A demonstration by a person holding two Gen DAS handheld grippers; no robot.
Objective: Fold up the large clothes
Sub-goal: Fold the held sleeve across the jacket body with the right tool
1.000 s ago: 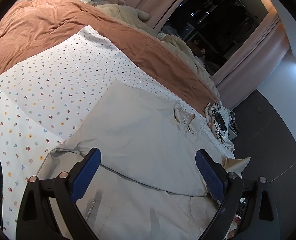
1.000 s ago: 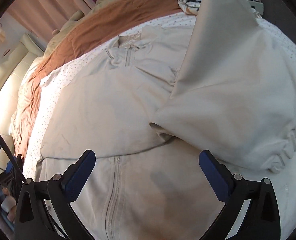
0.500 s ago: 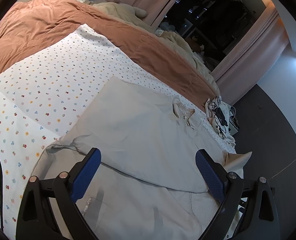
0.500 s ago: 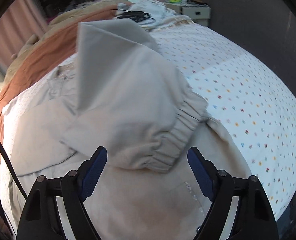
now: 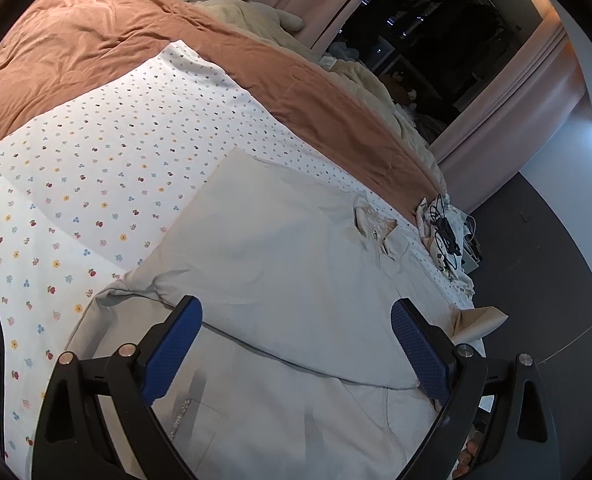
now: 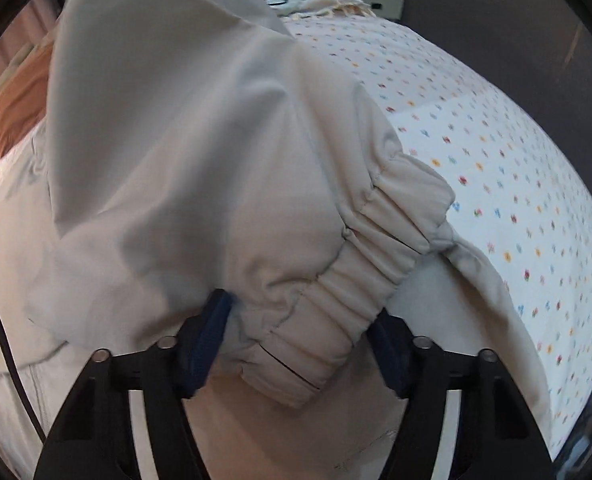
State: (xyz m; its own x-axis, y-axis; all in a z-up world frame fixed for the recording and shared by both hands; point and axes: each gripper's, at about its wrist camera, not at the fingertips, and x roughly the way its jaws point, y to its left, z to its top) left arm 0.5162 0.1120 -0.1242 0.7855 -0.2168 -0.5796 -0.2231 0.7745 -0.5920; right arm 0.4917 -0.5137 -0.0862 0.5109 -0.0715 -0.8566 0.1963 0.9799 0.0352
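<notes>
A floral sheet (image 5: 108, 152) covers the bed, a brown blanket (image 5: 96, 48) at 12 o'clock. The beige jacket (image 5: 280, 248) lies flat on the sheet. The left gripper (image 5: 296, 344) hangs over it, jaws wide apart. The right gripper (image 6: 300, 340) is closing around the elastic cuff (image 6: 336, 304) between its pads.

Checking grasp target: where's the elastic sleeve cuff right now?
Right wrist view, low centre: the cuff sits between the closing jaws of the right gripper, above the jacket.
</notes>
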